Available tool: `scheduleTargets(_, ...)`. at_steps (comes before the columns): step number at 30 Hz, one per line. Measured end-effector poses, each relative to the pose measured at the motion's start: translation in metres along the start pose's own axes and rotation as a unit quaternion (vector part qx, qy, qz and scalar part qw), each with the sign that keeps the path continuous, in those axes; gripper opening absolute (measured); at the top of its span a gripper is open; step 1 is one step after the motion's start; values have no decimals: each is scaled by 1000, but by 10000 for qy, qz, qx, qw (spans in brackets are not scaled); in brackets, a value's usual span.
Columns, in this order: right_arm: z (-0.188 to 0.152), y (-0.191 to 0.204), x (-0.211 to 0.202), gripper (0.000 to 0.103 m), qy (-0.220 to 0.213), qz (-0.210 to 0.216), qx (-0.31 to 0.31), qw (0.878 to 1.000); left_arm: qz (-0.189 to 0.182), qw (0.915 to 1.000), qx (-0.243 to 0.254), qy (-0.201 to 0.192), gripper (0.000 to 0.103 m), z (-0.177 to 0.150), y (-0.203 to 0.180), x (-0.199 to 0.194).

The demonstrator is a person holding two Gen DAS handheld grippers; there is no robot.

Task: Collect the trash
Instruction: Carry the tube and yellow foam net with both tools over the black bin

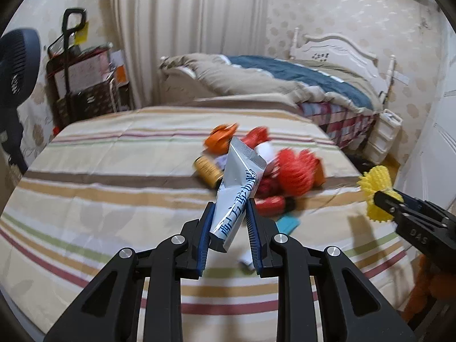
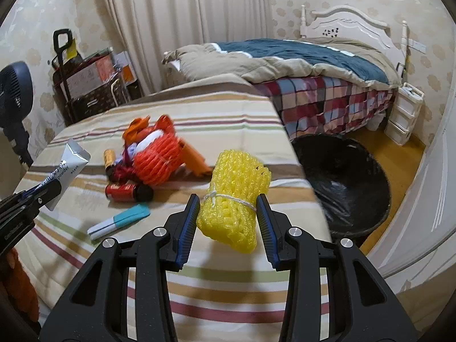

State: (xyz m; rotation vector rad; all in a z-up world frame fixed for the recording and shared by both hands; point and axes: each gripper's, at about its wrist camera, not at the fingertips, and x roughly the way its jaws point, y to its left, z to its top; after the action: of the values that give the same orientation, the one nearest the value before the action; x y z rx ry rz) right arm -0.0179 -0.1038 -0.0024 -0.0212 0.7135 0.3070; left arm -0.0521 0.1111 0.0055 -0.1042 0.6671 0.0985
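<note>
My left gripper is shut on a silver and white powder sachet and holds it above the striped bed; it also shows in the right wrist view. My right gripper is shut on a yellow foam net roll tied with white string, held above the bed's right part; it also shows in the left wrist view. A trash pile lies mid-bed: an orange foam net, a red can, a yellow bottle, an orange wrapper and a teal and white packet.
A black-lined trash bin stands on the wooden floor right of the striped bed. A second bed with a plaid cover lies behind. A white drawer unit, a fan and a loaded cart stand around.
</note>
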Motion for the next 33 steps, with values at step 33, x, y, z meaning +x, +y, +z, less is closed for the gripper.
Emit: scheduleTargets(33, 43, -166, 55, 40, -205, -1041, 778, 9913, -1033, 9878, 1127, 296, 25, 54, -208, 141)
